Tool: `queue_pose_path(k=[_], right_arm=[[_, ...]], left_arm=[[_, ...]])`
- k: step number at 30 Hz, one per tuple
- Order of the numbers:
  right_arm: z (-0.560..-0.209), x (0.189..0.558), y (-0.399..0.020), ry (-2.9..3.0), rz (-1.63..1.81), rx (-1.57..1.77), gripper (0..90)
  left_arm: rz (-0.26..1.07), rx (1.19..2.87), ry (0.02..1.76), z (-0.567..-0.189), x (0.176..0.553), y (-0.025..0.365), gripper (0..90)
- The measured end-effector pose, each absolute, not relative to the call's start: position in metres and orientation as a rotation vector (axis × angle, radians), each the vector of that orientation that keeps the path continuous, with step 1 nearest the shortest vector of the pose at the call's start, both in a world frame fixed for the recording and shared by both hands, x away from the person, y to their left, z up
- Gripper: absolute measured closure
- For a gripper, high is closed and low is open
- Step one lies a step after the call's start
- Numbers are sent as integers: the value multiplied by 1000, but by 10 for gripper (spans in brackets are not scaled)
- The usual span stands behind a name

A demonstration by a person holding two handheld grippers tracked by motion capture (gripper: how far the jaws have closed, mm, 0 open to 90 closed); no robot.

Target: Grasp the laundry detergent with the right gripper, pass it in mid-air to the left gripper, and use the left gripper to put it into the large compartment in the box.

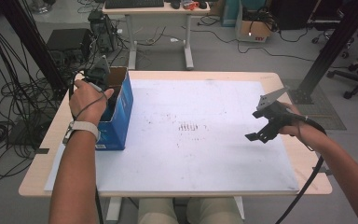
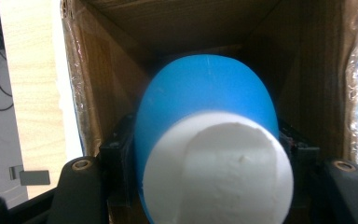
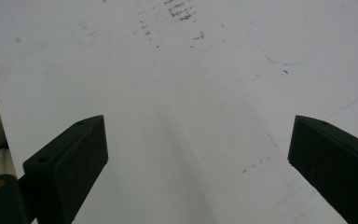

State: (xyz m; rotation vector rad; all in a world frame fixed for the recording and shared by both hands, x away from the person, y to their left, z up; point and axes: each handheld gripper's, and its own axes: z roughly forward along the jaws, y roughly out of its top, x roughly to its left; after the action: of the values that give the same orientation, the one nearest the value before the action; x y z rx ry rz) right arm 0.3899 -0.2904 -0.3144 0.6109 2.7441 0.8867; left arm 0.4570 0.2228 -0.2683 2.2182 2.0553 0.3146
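A blue rounded object with a white flat end [image 2: 205, 93] sits between the two black jaws of my left gripper [image 2: 205, 154], which is shut on it. The object is held down inside an open cardboard box [image 2: 102, 70] with brown inner walls. From above, that box [image 1: 119, 119] is blue outside and stands at the table's left side, with my left gripper [image 1: 100, 77] dipping into its top. My right gripper [image 1: 257, 135] hovers open over the right part of the white sheet [image 1: 200, 140]. Nothing lies between its jaws [image 3: 198, 154].
The white sheet [image 3: 191, 70] covers most of the wooden table [image 1: 42, 140] and bears faint brown smudges near its middle. Cables and equipment lie on the floor to the left, and a desk stands beyond the table's far edge.
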Motion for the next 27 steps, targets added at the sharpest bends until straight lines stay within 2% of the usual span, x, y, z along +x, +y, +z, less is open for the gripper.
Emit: queue_pose_path(k=[27], right_arm=[[-316,390,-292,2748,877,590,48]], left_arm=[[320,2210,2060,-268,457,223,374]])
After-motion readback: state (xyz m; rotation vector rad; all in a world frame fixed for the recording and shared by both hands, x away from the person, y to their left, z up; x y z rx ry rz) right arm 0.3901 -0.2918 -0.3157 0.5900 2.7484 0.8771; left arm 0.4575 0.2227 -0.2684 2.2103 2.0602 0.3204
